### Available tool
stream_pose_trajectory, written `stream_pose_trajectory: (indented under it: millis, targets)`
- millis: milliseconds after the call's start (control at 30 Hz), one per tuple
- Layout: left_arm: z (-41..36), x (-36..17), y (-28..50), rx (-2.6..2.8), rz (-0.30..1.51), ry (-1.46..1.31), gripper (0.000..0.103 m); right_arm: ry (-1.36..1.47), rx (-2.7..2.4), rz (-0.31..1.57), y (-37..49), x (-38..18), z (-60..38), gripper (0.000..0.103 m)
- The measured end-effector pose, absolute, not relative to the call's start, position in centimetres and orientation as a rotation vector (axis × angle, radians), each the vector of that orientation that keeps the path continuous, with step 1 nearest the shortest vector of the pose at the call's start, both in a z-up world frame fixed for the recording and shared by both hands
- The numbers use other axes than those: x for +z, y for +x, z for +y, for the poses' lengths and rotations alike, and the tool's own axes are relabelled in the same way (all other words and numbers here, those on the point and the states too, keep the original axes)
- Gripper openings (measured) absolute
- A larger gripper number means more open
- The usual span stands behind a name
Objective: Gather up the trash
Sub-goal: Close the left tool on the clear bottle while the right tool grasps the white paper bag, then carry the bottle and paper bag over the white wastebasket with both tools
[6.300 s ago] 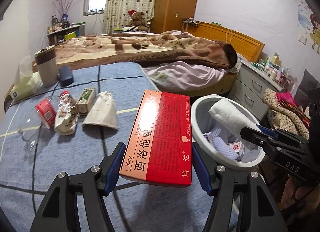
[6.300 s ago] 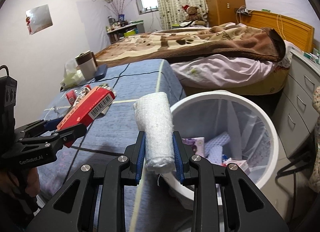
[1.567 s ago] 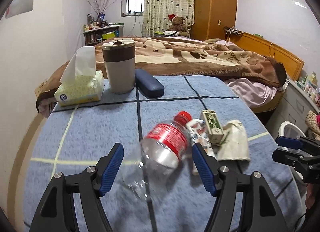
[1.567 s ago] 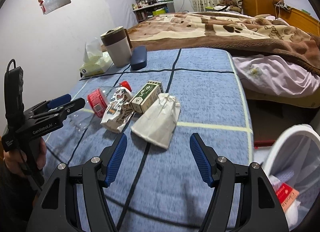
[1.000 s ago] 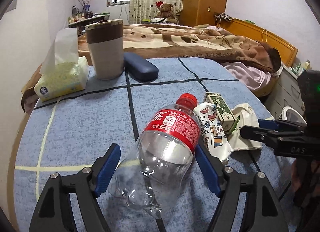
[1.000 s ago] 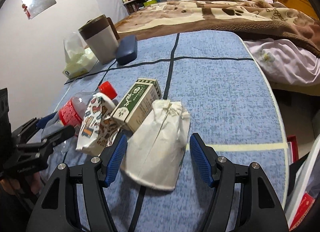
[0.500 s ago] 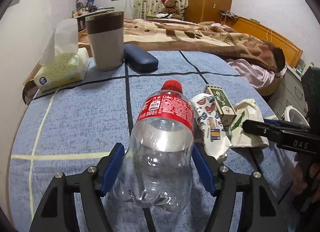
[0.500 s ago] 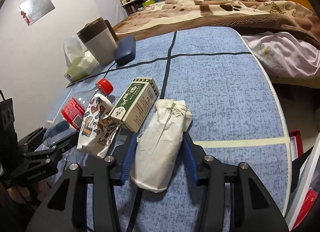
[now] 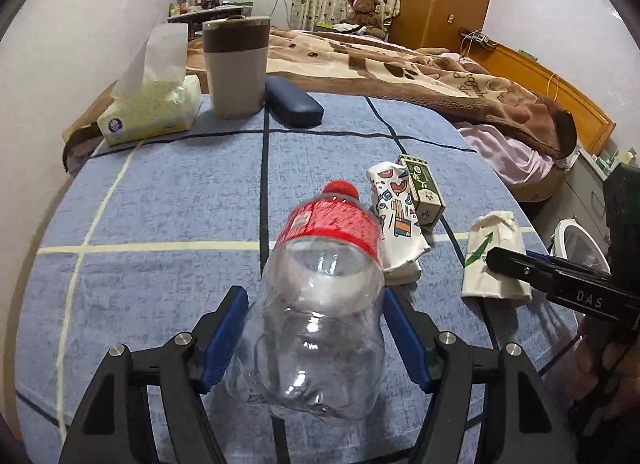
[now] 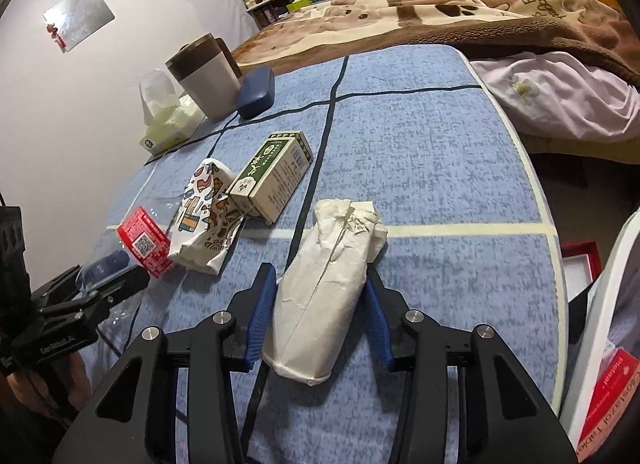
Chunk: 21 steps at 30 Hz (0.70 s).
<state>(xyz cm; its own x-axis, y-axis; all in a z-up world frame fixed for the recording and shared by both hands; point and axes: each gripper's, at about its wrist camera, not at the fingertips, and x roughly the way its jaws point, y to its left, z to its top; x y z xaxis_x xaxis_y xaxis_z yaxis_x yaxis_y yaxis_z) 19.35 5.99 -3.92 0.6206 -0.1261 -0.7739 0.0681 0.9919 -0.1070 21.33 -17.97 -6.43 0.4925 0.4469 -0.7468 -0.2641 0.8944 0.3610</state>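
I'm clamping the bottle (image 9: 320, 304) in my left gripper (image 9: 316, 340) and the paper bag (image 10: 324, 288) in my right gripper (image 10: 318, 320), near the table's (image 10: 440, 168) bin-side edge; patterned packet (image 10: 204, 216) and green box (image 10: 272, 176) are waiting mid-table, bin (image 10: 600, 328) partly filled.

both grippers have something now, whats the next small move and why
Probably lift both and swing toward the white bin at the table's right edge. The left gripper is closed on the empty plastic bottle, and the right gripper clamps the white paper packet, so both loads seem secured.
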Motion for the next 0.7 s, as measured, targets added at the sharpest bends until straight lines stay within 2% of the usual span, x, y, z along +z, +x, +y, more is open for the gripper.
stream_pose_trajectory:
  millis: [67,300,367,700]
  targets:
    - [5.5,-3.5,19.5,-0.118,0.890,-0.037,0.078,0.213,0.435,0.960,21.3,-6.3,-18.1,0.044]
    - [4.3,-4.3,20.6,-0.117,0.938,0.030,0.078,0.221,0.435,0.951,21.2,-6.2,-18.5,0.044]
    - [4.5,-4.5,20.7,-0.113,0.945,0.008,0.063,0.220,0.434,0.947,21.0,-6.1,-18.7,0.044]
    - [4.3,-2.9,18.3,-0.078,0.854,-0.027,0.063,0.210,0.432,0.899,19.1,-4.2,-20.3,0.043]
